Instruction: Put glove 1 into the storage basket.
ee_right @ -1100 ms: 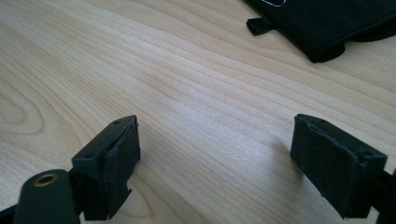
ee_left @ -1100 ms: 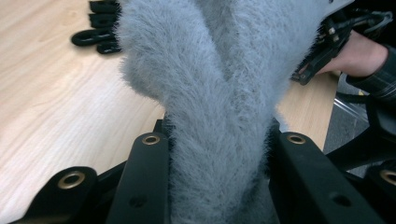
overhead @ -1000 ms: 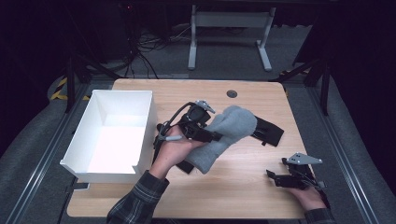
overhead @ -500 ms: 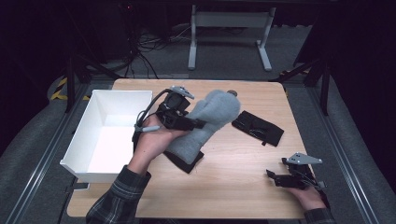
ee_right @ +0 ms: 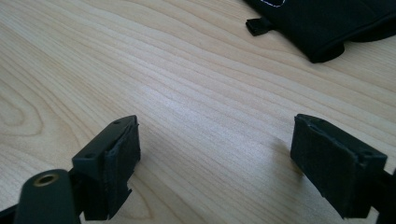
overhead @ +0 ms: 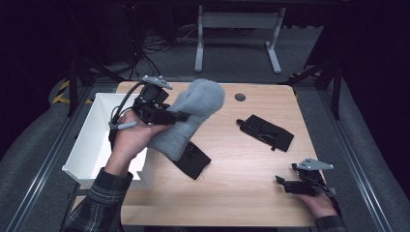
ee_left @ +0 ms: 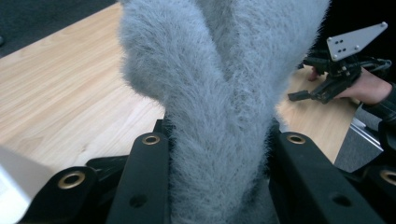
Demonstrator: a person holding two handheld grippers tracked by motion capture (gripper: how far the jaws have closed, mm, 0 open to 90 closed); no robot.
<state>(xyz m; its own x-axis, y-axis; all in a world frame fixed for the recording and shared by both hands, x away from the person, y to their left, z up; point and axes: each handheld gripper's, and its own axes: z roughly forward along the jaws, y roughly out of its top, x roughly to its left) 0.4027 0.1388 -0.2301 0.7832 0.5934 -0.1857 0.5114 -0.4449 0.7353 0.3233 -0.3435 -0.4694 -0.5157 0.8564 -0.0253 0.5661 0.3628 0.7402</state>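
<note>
The bin [overhead: 92,145] is sitting at the table's [overhead: 241,193] left edge. The left tool [overhead: 181,116] is holding the mitten [overhead: 193,111] above one glove [overhead: 193,162]; another glove [overhead: 266,131] is lying right of it, the right tool [overhead: 279,180] resting nearer the front.

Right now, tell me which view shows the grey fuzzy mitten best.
The high view: the whole grey fuzzy mitten shows there, lifted beside the white bin, clamped in the left claw. The left gripper view gives a close-up of its fur squeezed between the jaws. The right gripper view looks at the table.
</note>
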